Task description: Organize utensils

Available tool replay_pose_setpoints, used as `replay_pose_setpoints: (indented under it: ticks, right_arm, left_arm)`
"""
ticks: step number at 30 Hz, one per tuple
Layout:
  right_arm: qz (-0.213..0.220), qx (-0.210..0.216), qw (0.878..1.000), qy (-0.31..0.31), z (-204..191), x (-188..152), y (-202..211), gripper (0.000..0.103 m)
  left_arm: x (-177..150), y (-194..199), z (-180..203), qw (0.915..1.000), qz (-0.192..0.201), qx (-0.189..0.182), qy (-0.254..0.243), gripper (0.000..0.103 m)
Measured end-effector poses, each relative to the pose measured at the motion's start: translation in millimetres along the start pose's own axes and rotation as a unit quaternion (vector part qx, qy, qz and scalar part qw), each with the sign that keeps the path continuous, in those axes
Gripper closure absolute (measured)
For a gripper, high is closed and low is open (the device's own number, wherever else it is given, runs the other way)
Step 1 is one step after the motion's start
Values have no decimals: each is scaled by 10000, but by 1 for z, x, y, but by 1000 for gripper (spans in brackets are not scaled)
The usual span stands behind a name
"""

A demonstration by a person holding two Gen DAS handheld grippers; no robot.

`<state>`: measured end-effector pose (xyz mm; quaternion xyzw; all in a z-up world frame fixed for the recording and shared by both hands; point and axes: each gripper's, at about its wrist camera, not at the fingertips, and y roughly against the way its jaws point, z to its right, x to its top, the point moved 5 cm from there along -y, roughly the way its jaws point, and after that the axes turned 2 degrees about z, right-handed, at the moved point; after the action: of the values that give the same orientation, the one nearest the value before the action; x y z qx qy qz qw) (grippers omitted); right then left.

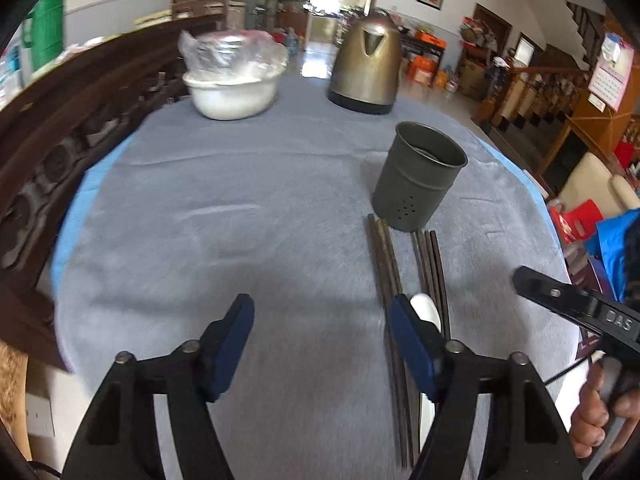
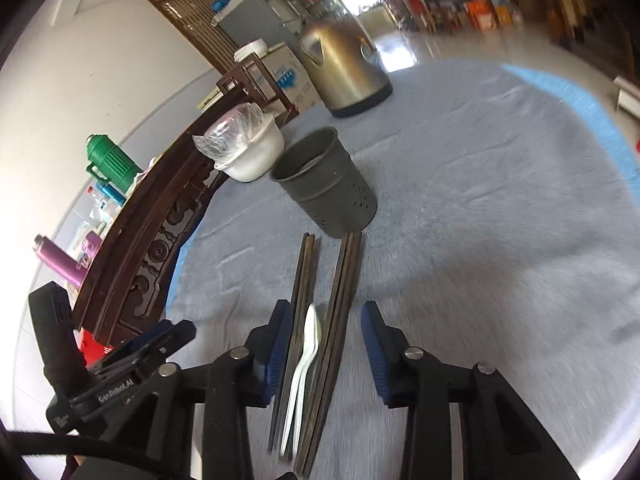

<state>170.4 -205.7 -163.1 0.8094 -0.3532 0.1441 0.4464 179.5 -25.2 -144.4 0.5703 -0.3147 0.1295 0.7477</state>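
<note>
White lettering "DAS" on the black plastic right gripper (image 1: 532, 280) body; "GenRobot.AI" on the black plastic left gripper (image 2: 176, 330) body.

Dark chopsticks (image 2: 344, 280) and a white spoon (image 2: 306, 360) lie flat before the upright grey holder (image 2: 326, 188).

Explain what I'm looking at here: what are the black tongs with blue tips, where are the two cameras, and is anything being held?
There is no robot: a person holds a hand-operated two-finger gripper in each hand, each with a fisheye camera looking forward along its fingers. One picture comes from the left gripper, the other from the right gripper. Both are open and hold nothing. On the grey-blue tablecloth lie two bundles of dark chopsticks with a white spoon between them. Just beyond stands a grey perforated utensil holder. Farther back are a bronze-coloured electric kettle and a white bowl with plastic wrap over it.
</note>
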Motion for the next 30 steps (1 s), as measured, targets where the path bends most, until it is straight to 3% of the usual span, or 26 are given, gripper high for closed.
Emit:
replay_pose_setpoints:
  ticks: [8,12,15,16,18,22,30]
  right_arm:
    - [-596,154,9970,-463,25,30,-73,75]
    - [-852,184,9943,-614,29,33,-96,77]
    - [-1005,273,9918,-735,31,32,-111,82]
    - [-1015,268,9918,-735,32,32,-113,89]
    - [-1016,350,9914,-749,32,31,-116,94]
    - [-933,533,9914,-750,32,31,-115,94]
    - [-477,1253,9862,-969,57,32,-104,94]
  left_arm:
    - [23,-68,14,9969,-617,-469,-103,49]
    - [26,-86,16,9937,-868,-704,-57,52]
    - [27,-92,18,9912,-984,-877,-94,61]
    - [26,-94,19,9901,-1041,-939,-88,68]
    - [24,-99,20,9876,-1148,-1070,-52,78]
    - [25,-100,20,9865,-1129,-1188,-34,88]
    - [22,-90,14,9902,-1016,-960,-51,92]
